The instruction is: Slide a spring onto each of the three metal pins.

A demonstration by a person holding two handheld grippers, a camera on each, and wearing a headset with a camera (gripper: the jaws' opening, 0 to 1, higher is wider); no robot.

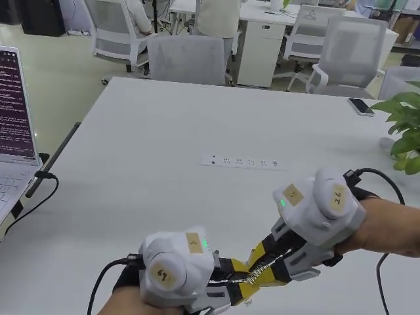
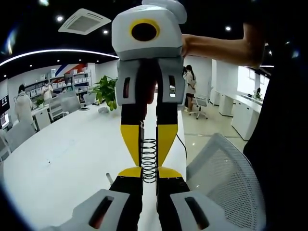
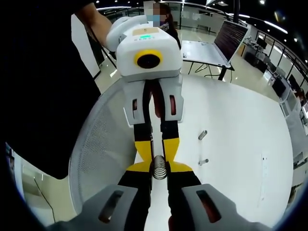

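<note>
Both grippers meet nose to nose over the near edge of the white table. A coil spring lies lengthwise between them. My right gripper is shut on the spring, which I see end-on between its yellow tips. My left gripper is shut on a thin metal pin that runs into the spring. In the left gripper view, the right gripper's yellow fingers flank the coil. Two more short pins lie on the table beyond.
An open laptop and its cable sit at the left edge. A power strip lies mid-table, with a phone and a potted plant at the right. Grey office chairs stand behind, and a mesh chair is below the grippers.
</note>
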